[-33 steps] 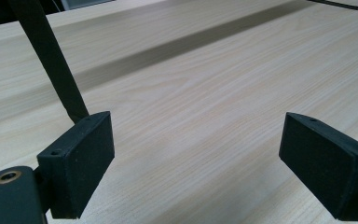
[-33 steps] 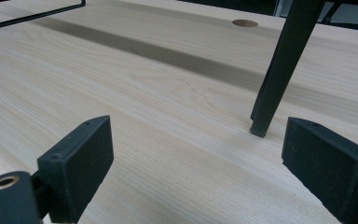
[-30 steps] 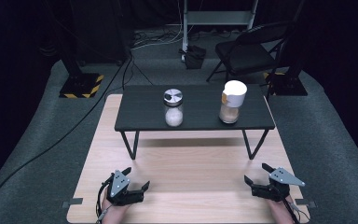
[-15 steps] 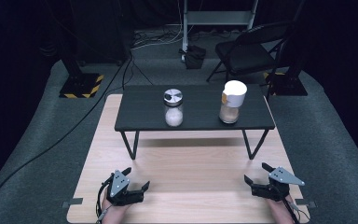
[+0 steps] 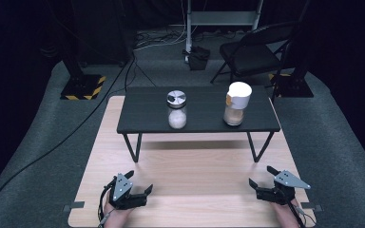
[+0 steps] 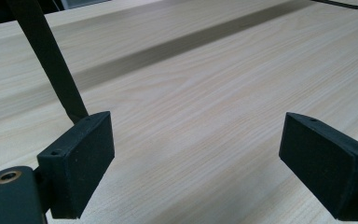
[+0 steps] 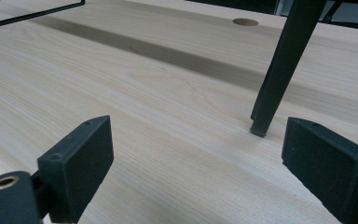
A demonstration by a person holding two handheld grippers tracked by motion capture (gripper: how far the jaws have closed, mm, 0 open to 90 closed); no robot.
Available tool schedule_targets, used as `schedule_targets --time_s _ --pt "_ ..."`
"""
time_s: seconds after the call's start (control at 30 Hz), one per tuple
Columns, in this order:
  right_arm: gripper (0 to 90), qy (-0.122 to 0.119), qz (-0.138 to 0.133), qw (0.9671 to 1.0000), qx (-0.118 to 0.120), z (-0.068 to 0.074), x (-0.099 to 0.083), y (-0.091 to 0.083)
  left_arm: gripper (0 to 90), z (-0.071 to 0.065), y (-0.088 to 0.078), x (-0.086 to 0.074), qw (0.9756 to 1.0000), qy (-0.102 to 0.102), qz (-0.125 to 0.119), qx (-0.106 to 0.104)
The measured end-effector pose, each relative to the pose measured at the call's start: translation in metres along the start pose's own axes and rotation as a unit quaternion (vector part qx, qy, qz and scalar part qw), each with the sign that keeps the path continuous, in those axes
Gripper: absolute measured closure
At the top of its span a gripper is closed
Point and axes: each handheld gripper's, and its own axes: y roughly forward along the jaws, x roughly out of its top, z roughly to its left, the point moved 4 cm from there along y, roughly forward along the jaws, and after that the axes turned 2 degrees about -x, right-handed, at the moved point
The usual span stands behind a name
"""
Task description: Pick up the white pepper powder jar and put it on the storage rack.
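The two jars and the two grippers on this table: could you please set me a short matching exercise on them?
Things:
1. metal-lidded jar
2. white-capped jar
3. left gripper
4. right gripper

Descriptions:
A. open, near right corner of the wooden tabletop
B. right part of the black stand
C. open, near left corner
D. middle of the black stand

Pairs: 1-D, 2-B, 3-C, 4-A

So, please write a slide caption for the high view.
Two open grippers rest before a black stand bearing two jars.
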Motion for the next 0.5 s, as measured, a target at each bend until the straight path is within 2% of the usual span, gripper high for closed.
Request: schedule_targets --time_s 0.5 --pt "8.2 0.001 0.001 1.0 0.0 -0.0001 0.0003 0.0001 10.0 0.0004 0.0001 0.0004 1.0 -0.001 0.001 -0.001"
